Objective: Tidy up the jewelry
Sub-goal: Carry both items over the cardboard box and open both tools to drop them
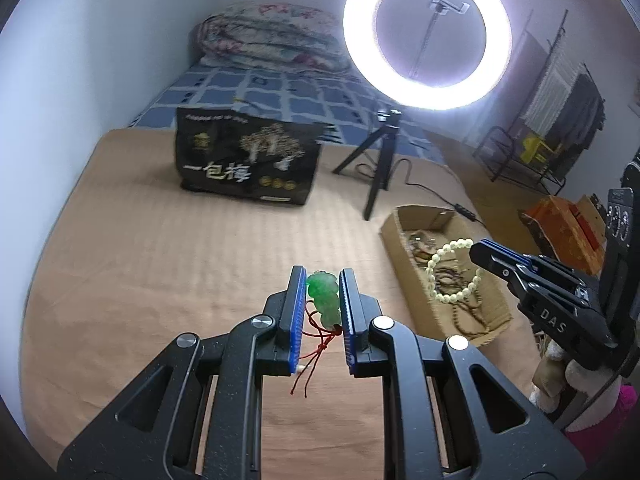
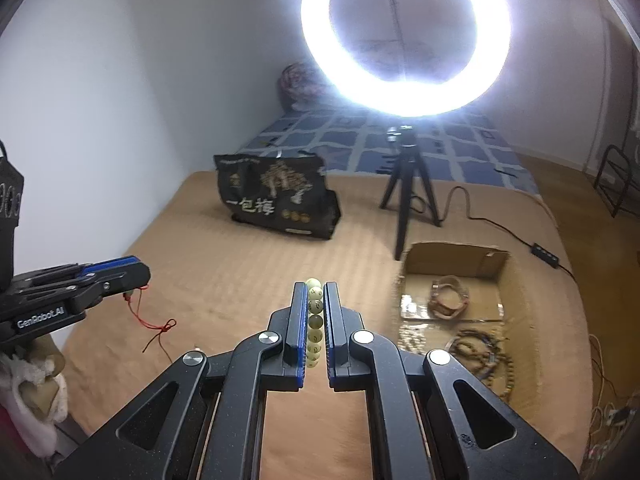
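Green jade-like pendant (image 1: 324, 300), glossy, carved, lumpy, w/ thin red knotted cord (image 1: 320, 344) dangling below: pinched between blue ribbed pads of left hand-held gripper (image 1: 322, 292), held above the tan bed cover (image 1: 160, 260). Pale cream bead bracelet (image 1: 454, 272), round smooth beads, some w/ dark markings, hanging as a loop from tip of right hand-held gripper (image 2: 316, 300), jaws closed tight on a row of its beads, above the box edge in left view. Shallow corrugated cardboard box (image 2: 456, 260) on the bed to the right, flaps open; inside, brown wood-bead strands (image 2: 480, 352) in coils & a woven-looking brown band (image 2: 448, 300). Bed cover ribbed, quilted texture. Farther back: black crinkly plastic snack bag (image 1: 248, 160) w/ gold print, upright; black mini tripod (image 1: 376, 160) carrying a lit ring light (image 1: 428, 32), cable trailing right. Blue-checked sheet (image 1: 280, 96) & folded floral quilt (image 1: 272, 40) by the wall.
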A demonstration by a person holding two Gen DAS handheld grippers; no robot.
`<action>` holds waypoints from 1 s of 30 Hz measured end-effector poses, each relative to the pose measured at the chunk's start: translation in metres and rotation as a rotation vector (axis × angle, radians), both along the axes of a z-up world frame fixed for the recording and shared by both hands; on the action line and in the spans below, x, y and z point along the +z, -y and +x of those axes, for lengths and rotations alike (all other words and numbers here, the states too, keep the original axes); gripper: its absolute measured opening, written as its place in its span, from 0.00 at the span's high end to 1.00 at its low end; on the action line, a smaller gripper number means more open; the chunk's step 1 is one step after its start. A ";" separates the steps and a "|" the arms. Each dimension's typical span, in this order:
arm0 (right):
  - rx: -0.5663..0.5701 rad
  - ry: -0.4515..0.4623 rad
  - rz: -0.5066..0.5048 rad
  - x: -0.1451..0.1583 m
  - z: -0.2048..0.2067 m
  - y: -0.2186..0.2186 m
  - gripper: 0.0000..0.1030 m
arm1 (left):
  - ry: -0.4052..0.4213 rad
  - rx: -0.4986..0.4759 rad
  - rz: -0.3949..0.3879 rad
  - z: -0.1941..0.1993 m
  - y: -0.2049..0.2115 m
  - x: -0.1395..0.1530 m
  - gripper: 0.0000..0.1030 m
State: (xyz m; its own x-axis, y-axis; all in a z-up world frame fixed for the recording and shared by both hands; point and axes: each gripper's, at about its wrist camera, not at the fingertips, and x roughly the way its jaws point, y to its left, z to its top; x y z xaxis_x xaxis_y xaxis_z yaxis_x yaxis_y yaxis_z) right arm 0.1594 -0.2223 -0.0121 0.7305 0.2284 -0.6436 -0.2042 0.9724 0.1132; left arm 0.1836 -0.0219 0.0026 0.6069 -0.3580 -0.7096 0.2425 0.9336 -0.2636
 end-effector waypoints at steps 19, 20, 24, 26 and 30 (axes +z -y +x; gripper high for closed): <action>-0.165 0.005 0.031 -0.001 -0.017 0.112 0.94 | -0.010 -0.185 -0.047 -0.010 0.128 -0.001 0.85; -0.171 0.004 0.035 -0.002 -0.017 0.116 0.94 | -0.011 -0.190 -0.049 -0.010 0.131 -0.002 0.85; -0.201 -0.012 0.051 -0.012 -0.013 0.134 0.94 | -0.028 -0.211 -0.068 -0.005 0.147 -0.008 0.85; -0.211 -0.024 0.051 -0.017 -0.010 0.139 0.94 | -0.036 -0.218 -0.074 -0.002 0.155 -0.011 0.85; -0.232 -0.037 0.057 -0.026 -0.005 0.152 0.94 | -0.049 -0.231 -0.091 0.005 0.172 -0.016 0.85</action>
State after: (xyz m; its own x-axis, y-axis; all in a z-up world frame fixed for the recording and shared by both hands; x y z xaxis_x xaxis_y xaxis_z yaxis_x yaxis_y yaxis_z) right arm 0.1543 -0.3739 -0.0376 0.7438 0.0935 -0.6619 0.0295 0.9846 0.1723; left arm 0.1889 -0.1935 -0.0135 0.4673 -0.5473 -0.6943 0.4318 0.8266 -0.3610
